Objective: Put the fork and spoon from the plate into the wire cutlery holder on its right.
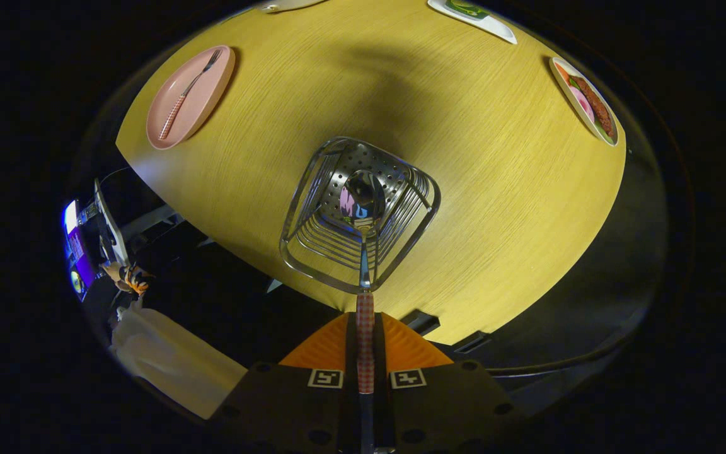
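Observation:
My gripper [365, 343] is shut on the checked handle of the spoon [363, 208], which points straight ahead. Its shiny bowl hangs over the mouth of the wire cutlery holder [312, 208], seen from above with its perforated bottom showing. Whether the bowl is inside the holder or just above it I cannot tell. Far off to the left of the holder lies the pink plate [205, 107] with the fork [188, 93] on it, its checked handle pointing toward me.
The holder stands near the front edge of the yellow wooden table [495, 189]. A plate of food [588, 101] sits at the far right and a white dish [473, 16] at the back. A person's white sleeve [171, 359] shows below the table on the left.

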Demonstrator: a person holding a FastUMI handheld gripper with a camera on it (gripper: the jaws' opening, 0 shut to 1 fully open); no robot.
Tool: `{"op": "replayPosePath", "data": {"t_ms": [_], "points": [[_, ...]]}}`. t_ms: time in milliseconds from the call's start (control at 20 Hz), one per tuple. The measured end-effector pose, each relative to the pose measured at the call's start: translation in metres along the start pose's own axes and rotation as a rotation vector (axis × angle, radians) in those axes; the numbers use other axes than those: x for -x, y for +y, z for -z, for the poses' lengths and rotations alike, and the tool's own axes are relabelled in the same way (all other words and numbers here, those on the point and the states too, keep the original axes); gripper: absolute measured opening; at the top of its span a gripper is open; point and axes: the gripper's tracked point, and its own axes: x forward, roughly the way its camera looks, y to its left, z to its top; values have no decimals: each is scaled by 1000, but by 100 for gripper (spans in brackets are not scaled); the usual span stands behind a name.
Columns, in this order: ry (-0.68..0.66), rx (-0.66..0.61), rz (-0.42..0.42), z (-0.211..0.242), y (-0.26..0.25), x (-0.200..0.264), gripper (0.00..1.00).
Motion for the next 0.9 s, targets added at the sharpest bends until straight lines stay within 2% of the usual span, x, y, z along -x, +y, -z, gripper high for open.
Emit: {"op": "replayPosePath", "data": {"t_ms": [200,300,400,450,500,550,600,650,750,900], "points": [[-19,-21,-10,-13,2,5,14],[-30,-22,-26,-16,6,10,18],[-79,2,-13,-20,5,16,29],[-104,16,-10,-22,5,22,48],[-134,20,-16,-25,8,26,58],[-164,14,-29,-27,13,32,72],[-199,0,-42,-29,17,39,78],[-238,-15,-49,-31,19,45,91],[-327,-27,-38,-32,19,59,98],[-446,-46,-17,-21,21,74,97]]}}
